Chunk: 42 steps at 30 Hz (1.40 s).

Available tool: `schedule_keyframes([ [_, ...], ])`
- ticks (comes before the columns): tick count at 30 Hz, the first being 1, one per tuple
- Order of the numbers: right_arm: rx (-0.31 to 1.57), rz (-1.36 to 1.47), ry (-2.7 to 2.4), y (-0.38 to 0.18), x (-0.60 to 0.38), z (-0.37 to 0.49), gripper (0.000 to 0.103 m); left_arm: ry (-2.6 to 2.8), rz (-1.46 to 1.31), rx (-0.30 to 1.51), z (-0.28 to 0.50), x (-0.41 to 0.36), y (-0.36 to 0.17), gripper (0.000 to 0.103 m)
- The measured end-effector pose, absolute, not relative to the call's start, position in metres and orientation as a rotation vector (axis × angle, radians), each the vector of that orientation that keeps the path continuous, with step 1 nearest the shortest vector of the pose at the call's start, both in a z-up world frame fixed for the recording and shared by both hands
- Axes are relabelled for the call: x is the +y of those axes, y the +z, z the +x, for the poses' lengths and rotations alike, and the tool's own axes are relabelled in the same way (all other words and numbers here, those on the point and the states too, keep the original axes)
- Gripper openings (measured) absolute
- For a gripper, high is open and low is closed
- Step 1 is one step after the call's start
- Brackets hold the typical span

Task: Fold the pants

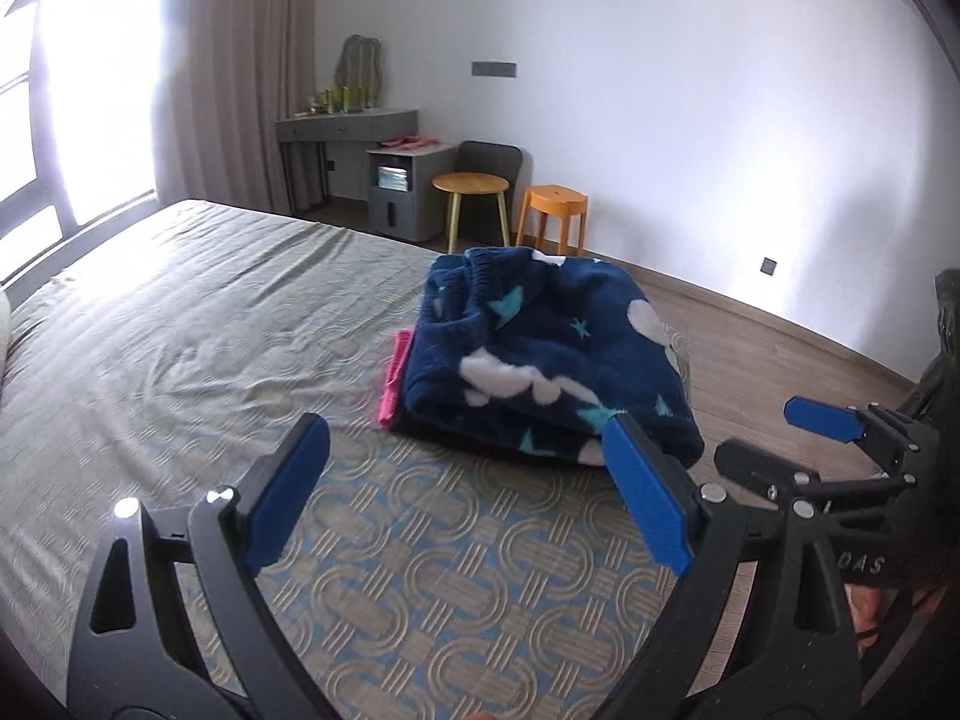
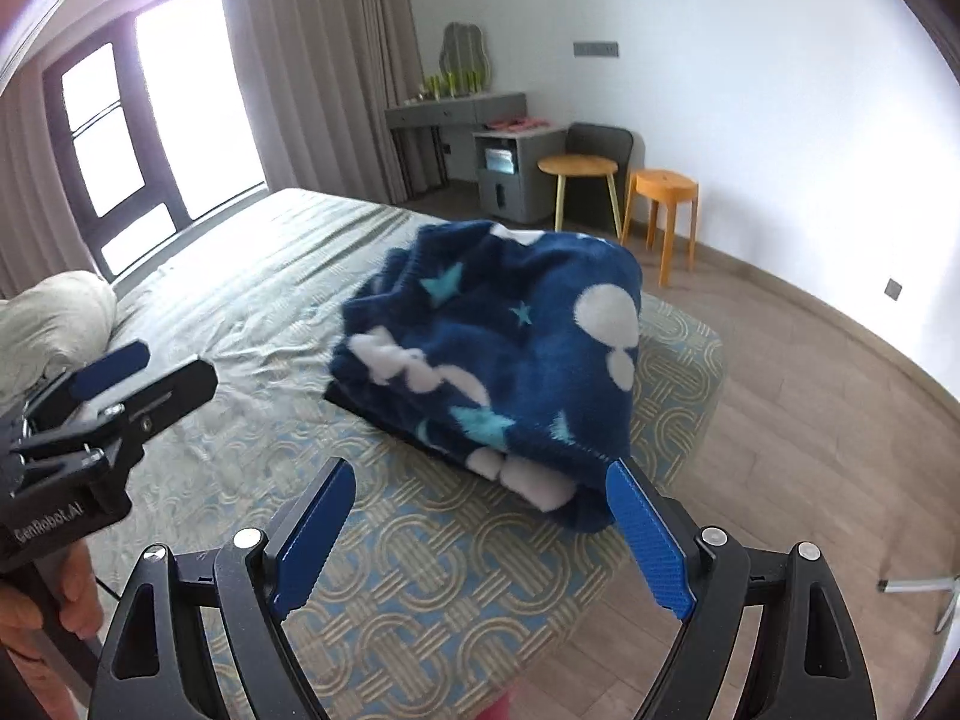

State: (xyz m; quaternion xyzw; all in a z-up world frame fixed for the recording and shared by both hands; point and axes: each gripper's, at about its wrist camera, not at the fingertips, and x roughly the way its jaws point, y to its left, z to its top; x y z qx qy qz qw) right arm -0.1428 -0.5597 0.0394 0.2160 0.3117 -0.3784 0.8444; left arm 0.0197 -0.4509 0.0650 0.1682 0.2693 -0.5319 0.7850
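On bed, folded, perhaps blurred, pants

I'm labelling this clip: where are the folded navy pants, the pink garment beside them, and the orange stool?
folded navy pants (image 1: 540, 360): left wrist view, middle of the top layer.
pink garment (image 1: 395, 375): left wrist view, the strip showing along the pants' left edge.
orange stool (image 2: 665, 185): right wrist view, seat top.

Bed with patterned cover, clothing near its corner.
Folded navy fleece pants with white clouds and teal stars lie on the cover by the bed's far right corner. A pink item pokes out from under their left edge. A pale pillow rests at the left side.
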Motion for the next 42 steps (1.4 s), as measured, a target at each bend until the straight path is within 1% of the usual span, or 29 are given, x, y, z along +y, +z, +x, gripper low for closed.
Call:
schedule_keyframes([
  [8,0.609,0.461,-0.861,0.042,-0.523,-0.163,0.087,-1.117,0.350,0.543,-0.007,-0.401,0.063,0.093],
  [9,0.604,0.459,-0.874,0.042,-0.519,-0.166,0.087,-1.114,0.346,0.540,-0.011,-0.395,0.062,0.094],
  [11,0.597,0.451,-0.897,0.041,-0.511,-0.173,0.087,-1.103,0.333,0.538,-0.018,-0.386,0.059,0.101],
  [16,0.599,0.445,-0.907,0.037,-0.499,-0.185,0.087,-1.089,0.307,0.549,-0.032,-0.372,0.050,0.101],
  [20,0.585,0.475,-0.916,0.035,-0.496,-0.197,0.087,-1.060,0.307,0.548,-0.042,-0.367,0.045,0.101],
  [25,0.595,0.441,-0.926,0.031,-0.494,-0.210,0.087,-1.043,0.304,0.554,-0.051,-0.366,0.043,0.101],
  [32,0.582,0.526,-0.896,0.018,-0.502,-0.223,0.087,-1.016,0.324,0.546,-0.067,-0.371,0.041,0.101],
  [42,0.542,0.543,-0.895,0.019,-0.507,-0.238,0.087,-1.021,0.339,0.530,-0.083,-0.378,0.040,0.101],
])
